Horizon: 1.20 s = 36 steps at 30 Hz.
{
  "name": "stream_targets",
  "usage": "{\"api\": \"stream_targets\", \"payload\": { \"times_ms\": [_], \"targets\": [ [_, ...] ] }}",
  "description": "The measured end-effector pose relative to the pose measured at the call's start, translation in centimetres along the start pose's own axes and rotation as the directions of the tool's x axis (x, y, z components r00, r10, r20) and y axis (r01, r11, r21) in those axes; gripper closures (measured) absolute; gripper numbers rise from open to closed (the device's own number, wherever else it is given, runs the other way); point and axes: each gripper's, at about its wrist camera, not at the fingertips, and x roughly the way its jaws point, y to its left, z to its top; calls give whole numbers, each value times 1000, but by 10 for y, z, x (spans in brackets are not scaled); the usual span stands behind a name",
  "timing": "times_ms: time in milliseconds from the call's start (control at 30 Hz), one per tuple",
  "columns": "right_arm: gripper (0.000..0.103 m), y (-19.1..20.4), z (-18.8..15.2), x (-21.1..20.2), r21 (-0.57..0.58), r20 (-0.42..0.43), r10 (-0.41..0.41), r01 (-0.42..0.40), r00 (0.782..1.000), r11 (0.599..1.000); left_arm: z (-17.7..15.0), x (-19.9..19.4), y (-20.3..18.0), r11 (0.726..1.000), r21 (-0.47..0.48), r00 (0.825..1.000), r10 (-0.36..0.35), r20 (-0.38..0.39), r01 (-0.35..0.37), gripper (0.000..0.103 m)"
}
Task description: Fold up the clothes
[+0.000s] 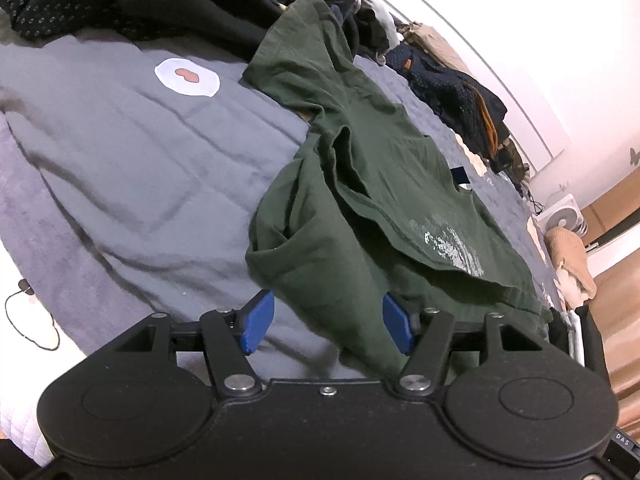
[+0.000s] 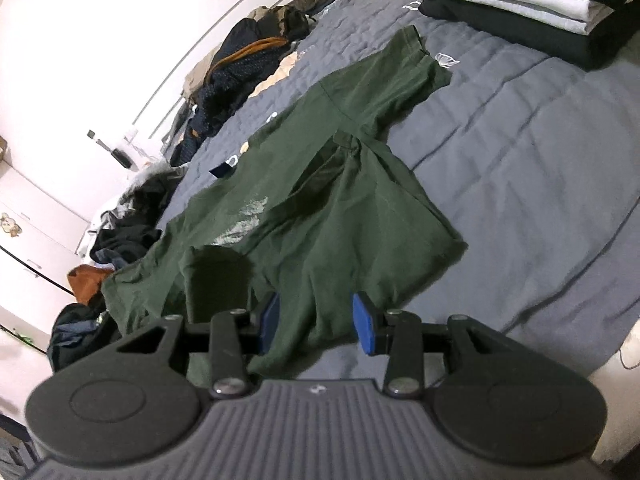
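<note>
2 grippers face 1 dark green T-shirt [image 1: 360, 184] that lies rumpled on a grey-blue quilted bedspread [image 1: 132, 168]. In the left wrist view the shirt runs from 12 o'clock down to 5 o'clock, 1 sleeve spread at the top, a faded white print near 4 o'clock, and a loose fold of its hem reaching down to 6 o'clock. The left gripper [image 1: 328, 326] has its blue pads [image 1: 259, 322] set fairly wide; that fold lies between them, closer to the right pad, and neither pad visibly presses on it. A white oval patch with an orange mark [image 1: 187, 78] sits on the bedspread at 10 o'clock, and a heap of dark clothes [image 1: 460, 96] lines the far edge at 2 o'clock.

In the right wrist view the shirt stretches from 1 o'clock down to 6 o'clock. The right gripper [image 2: 316, 326] stands at a middling gap with green cloth between its pads; whether they pinch it I cannot tell. A stack of folded black and white garments [image 2: 532, 4] rests at 1 o'clock, well apart from the shirt. More crumpled clothes [image 2: 248, 64] trail along the bed's edge from 9 to 11 o'clock
</note>
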Motion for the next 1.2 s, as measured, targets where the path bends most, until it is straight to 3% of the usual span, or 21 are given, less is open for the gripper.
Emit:
{"api": "stream_targets", "payload": {
  "times_ms": [367, 600, 800, 1200],
  "targets": [
    [63, -2, -1, 10, 4, -5, -56, 56, 998, 998, -2, 9, -3, 1000, 9, 1000, 16, -19, -16, 42],
    [63, -26, 5, 10, 127, 29, -139, 134, 990, 983, 0, 12, 0, 1000, -9, 999, 28, -21, -28, 42],
    [63, -39, 3, 21, 221, 3, -131, 127, 991, 967, 0, 14, 1, 999, -17, 999, 29, -29, -29, 42],
    [63, -50, 5, 48, 332, 33, -146, 127, 989, 935, 1, 18, 6, 999, -37, 998, 30, -47, -32, 42]
  ]
}}
